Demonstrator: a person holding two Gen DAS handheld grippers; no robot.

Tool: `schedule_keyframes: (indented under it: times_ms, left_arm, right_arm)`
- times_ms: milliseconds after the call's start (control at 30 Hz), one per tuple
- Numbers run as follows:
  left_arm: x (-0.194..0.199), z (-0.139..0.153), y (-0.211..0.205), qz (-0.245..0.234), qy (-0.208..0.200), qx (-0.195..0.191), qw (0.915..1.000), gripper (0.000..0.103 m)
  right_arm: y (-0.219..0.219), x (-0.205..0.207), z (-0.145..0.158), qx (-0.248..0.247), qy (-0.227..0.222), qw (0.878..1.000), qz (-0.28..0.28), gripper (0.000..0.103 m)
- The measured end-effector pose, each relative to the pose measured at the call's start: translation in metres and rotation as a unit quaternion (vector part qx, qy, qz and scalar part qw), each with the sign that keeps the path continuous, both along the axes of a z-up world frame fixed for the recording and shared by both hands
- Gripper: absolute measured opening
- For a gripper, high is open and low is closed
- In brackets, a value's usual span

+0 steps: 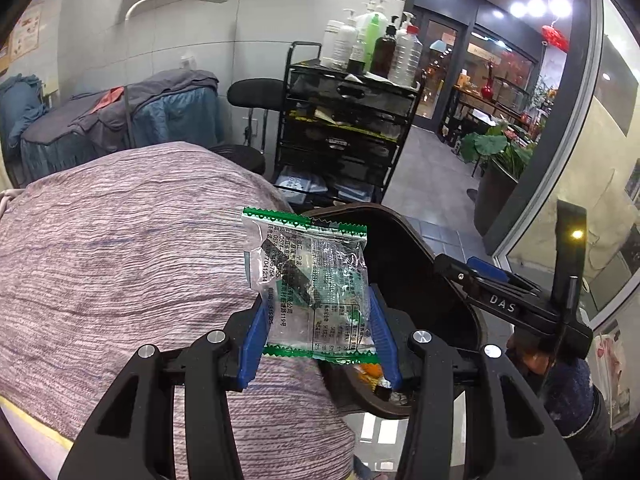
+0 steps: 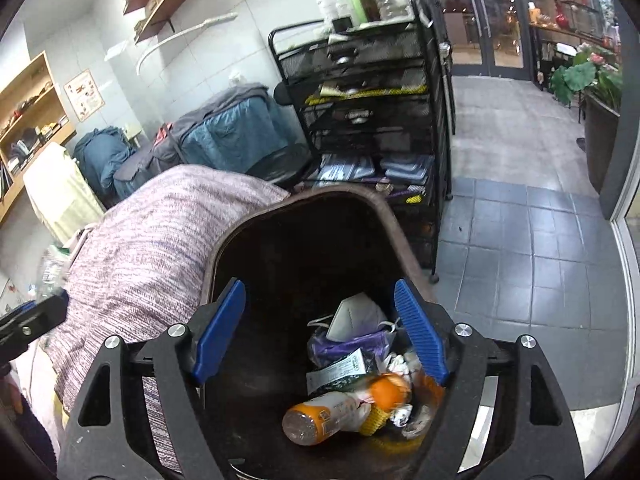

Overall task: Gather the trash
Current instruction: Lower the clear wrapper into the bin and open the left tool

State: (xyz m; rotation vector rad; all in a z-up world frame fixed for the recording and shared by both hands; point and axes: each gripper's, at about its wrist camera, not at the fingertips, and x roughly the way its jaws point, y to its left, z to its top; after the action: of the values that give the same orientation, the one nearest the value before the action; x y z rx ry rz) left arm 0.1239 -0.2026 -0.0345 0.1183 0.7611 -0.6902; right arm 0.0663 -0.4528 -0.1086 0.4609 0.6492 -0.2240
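My left gripper (image 1: 318, 312) is shut on a clear plastic wrapper (image 1: 308, 280) with green serrated edges and printed text, held above the bed's edge beside the dark trash bin (image 1: 420, 264). My right gripper (image 2: 320, 320) is open and empty, its blue pads spread over the bin's (image 2: 296, 240) mouth. Inside the bin lie an empty plastic bottle (image 2: 320, 416) with an orange label, a white face mask (image 2: 356, 314), a purple wrapper (image 2: 344, 346) and crumpled scraps. The right gripper's body (image 1: 508, 300) shows at the right of the left wrist view.
A bed with a striped purple-grey cover (image 1: 120, 264) lies left of the bin. A black mesh drawer cart (image 2: 368, 112) with bottles (image 1: 372, 44) on top stands behind it. A black stool (image 1: 256, 96) and blue-covered beds (image 1: 120, 124) stand by the wall. Grey tiled floor (image 2: 520, 240) is at right.
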Motion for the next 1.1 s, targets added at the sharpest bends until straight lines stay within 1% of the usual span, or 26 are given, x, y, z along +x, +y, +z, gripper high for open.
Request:
schedule_keyframes:
  times_ms: [133, 400, 667, 800, 933, 967, 1000, 1033, 1067, 1100]
  left_arm:
    - [0.004, -0.003, -0.020, -0.021, 0.012, 0.003, 0.9997, 0.046]
    - [0.014, -0.011, -0.060, -0.045, 0.019, 0.022, 0.9985, 0.046]
    - [0.030, -0.031, -0.095, -0.063, 0.042, 0.048, 0.9960, 0.046]
    - [0.034, -0.038, -0.107, -0.070, 0.058, 0.049, 0.9947, 0.047]
    - [0.036, -0.043, -0.114, -0.074, 0.062, 0.057, 0.9937, 0.047]
    - [0.036, -0.044, -0.114, -0.076, 0.062, 0.059, 0.9934, 0.050]
    - [0.037, -0.046, -0.117, -0.076, 0.062, 0.061, 0.9933, 0.057]
    - [0.037, -0.048, -0.117, -0.073, 0.063, 0.063, 0.9933, 0.062]
    - [0.038, -0.048, -0.117, -0.072, 0.064, 0.062, 0.9934, 0.071]
    - [0.037, -0.049, -0.116, -0.071, 0.063, 0.060, 0.9937, 0.078]
  right_arm:
    - [-0.008, -0.012, 0.008, 0.000, -0.012, 1.000, -0.016, 0.078]
    - [-0.025, -0.029, 0.013, 0.005, -0.025, 0.998, -0.049, 0.079]
    - [-0.039, -0.044, 0.011, 0.007, -0.024, 0.997, -0.072, 0.079]
    - [-0.046, -0.049, 0.008, 0.008, -0.019, 0.996, -0.084, 0.079]
    - [-0.051, -0.052, 0.006, 0.009, -0.016, 0.996, -0.092, 0.079]
    - [-0.052, -0.052, 0.005, 0.009, -0.015, 0.996, -0.093, 0.079]
    - [-0.052, -0.052, 0.005, 0.009, -0.014, 0.995, -0.093, 0.080]
    - [-0.053, -0.051, 0.005, 0.009, -0.013, 0.995, -0.094, 0.080]
    - [-0.054, -0.051, 0.005, 0.009, -0.013, 0.995, -0.095, 0.080]
    - [-0.054, -0.052, 0.005, 0.009, -0.012, 0.995, -0.096, 0.081]
